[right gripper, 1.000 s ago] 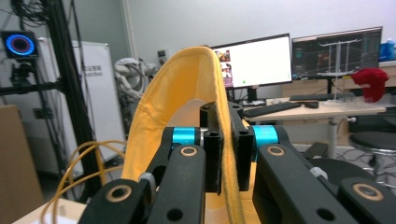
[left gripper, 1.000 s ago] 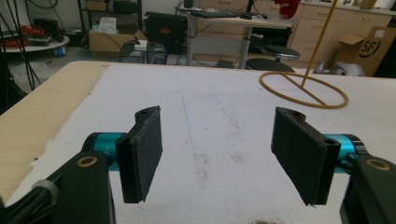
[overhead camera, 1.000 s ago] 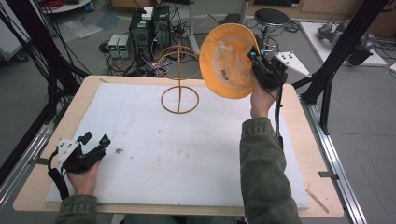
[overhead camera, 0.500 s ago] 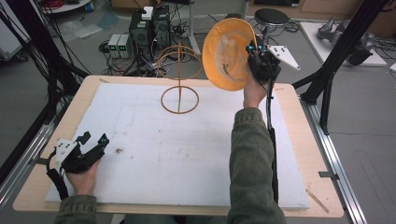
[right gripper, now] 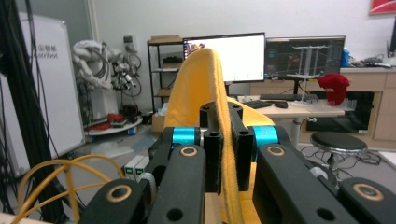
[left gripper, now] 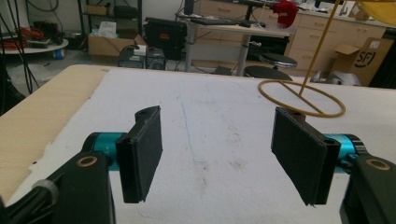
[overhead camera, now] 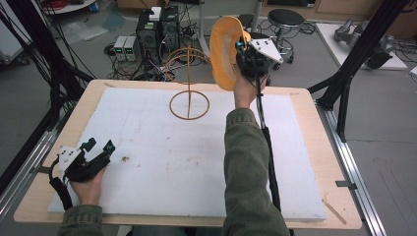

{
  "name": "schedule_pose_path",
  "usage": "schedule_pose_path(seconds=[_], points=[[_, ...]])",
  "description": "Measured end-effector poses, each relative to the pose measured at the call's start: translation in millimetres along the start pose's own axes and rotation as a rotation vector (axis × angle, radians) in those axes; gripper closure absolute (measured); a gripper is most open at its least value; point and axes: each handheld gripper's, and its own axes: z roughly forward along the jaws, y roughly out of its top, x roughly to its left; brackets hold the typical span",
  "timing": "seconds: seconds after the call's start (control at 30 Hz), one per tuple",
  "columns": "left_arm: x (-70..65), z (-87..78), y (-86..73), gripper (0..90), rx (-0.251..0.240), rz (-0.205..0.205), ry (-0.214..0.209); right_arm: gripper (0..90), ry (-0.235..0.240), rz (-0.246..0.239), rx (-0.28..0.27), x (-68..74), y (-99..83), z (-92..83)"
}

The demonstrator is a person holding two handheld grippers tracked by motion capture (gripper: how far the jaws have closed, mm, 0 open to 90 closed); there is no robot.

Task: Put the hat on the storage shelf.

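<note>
A yellow brimmed hat (overhead camera: pixel 223 51) hangs in the air over the table's back edge, turned nearly edge-on. My right gripper (overhead camera: pixel 244 51) is shut on its brim; in the right gripper view the yellow fabric (right gripper: pixel 201 79) runs up between the closed jaws of that gripper (right gripper: pixel 224 116). A yellow wire stand (overhead camera: pixel 189 104) rests on the white mat just left of the hat, its upper loop (overhead camera: pixel 183 58) beside the hat. Near the front left, my left gripper (overhead camera: pixel 98 145) lies on the mat, open and holding nothing (left gripper: pixel 218 149).
The white mat (overhead camera: pixel 162 162) covers most of the wooden table (overhead camera: pixel 305 113). Black frame posts (overhead camera: pixel 344 73) stand at both sides. Computers, cables and a stool (overhead camera: pixel 285 17) sit on the floor behind. The stand's base ring (left gripper: pixel 301 97) lies ahead of the left gripper.
The right hand has carried the hat left toward the stand's top and turned it from face-on to nearly edge-on. The left gripper has stayed put.
</note>
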Motion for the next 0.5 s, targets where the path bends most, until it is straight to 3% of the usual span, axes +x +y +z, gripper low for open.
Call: schedule_pose_path(seconds=[0.23, 0.33, 0.5], points=[[-0.1, -0.4, 0.4, 33.9, -0.003, -0.003, 0.003, 86.4, 0.082, -0.05, 0.013, 42.2, 8.1, 9.7], [1.3, -1.1, 0.6, 33.9, -0.005, -0.009, 0.006, 86.4, 0.143, 0.011, 0.006, 58.1, 8.8, 12.7], [2.3, -1.5, 0.7, 33.9, -0.007, -0.018, 0.009, 86.3, 0.191, 0.035, 0.016, 78.7, 5.7, 17.9]])
